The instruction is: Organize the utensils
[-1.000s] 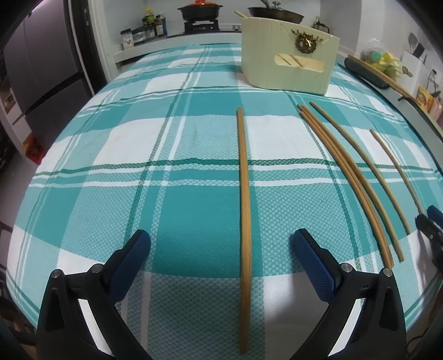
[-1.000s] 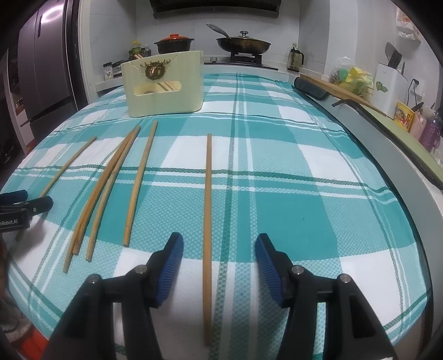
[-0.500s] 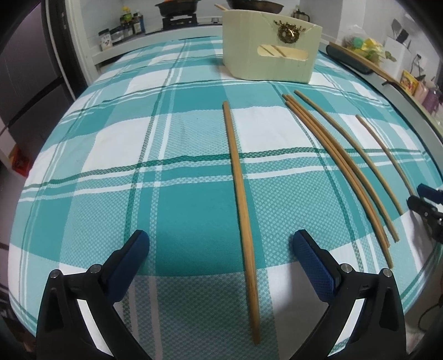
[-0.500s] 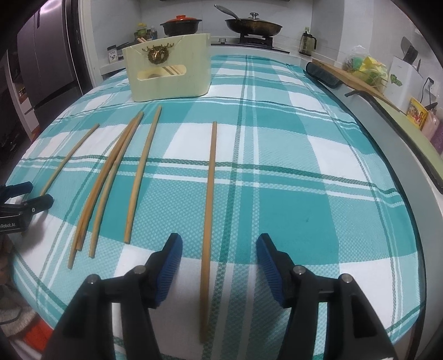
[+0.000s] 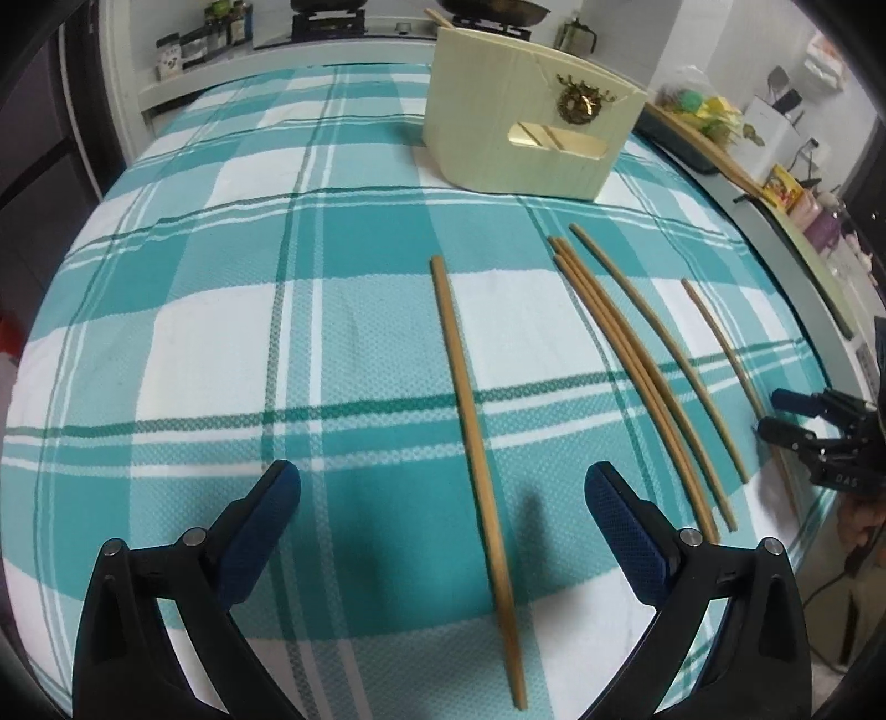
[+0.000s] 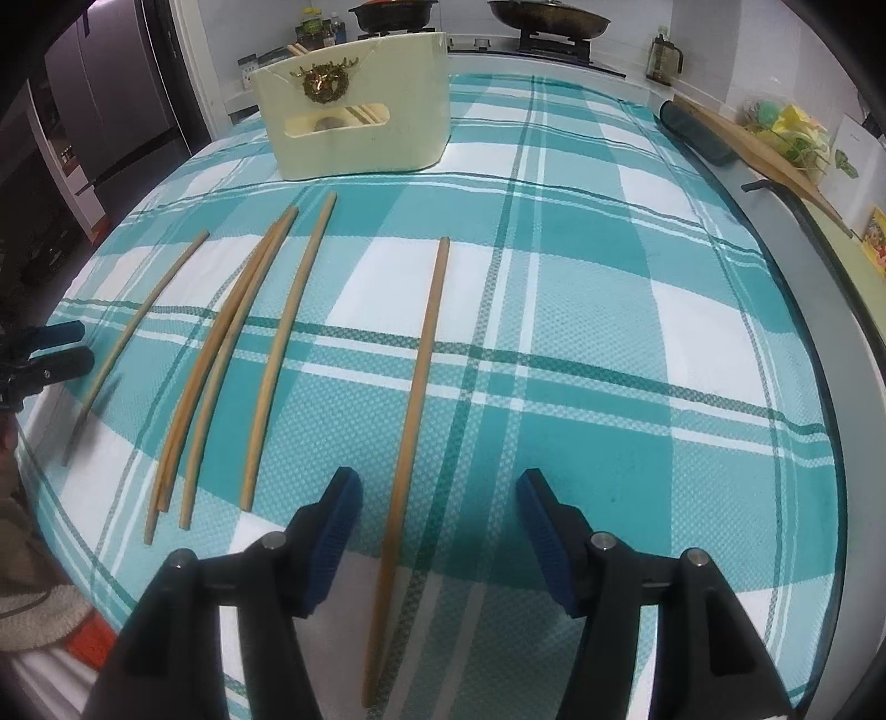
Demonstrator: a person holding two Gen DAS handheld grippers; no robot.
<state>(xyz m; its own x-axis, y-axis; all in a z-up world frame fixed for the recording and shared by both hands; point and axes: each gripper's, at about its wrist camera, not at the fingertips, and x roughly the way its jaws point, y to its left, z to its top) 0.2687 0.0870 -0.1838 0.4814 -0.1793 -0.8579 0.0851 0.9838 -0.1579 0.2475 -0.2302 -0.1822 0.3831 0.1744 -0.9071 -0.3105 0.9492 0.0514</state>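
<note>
Table covered by a teal-and-white checked woven cloth point(image 5: 221, 343), weave visibly textured. Far end: a cream rectangular utensil holder box point(image 5: 520, 138) with a slot-shaped handle cut-out and a small gold wreath ornament point(image 5: 581, 102); two stick ends show inside through the slot. Behind it, a stove with a dark frying pan point(image 6: 548, 22) and a pot point(image 6: 393, 14); small jars at far left of the counter. Along the right table edge, a long wooden board point(image 6: 769, 160) and a dark roll.

Six long thin round bamboo chopsticks lie flat on the cloth, pointing roughly toward the box. One lone chopstick point(image 5: 476, 443) sits at the left of the set, another lone chopstick point(image 6: 410, 410) at the right. Between them: a tight pair of chopsticks point(image 6: 216, 365) touching near their far ends, a single chopstick point(image 6: 288, 343) just right of the pair, and a thinner stick point(image 6: 133, 338) further left in the right wrist view. Nothing blocks the path to the box.

Left gripper point(image 5: 443, 498): black frame, blue ribbed pads, jaws spread wide, straddling its lone chopstick without touching it. Right gripper point(image 6: 440, 509): jaws spread about halfway, straddling the other lone chopstick, pads clear of it. Neither holds anything.
</note>
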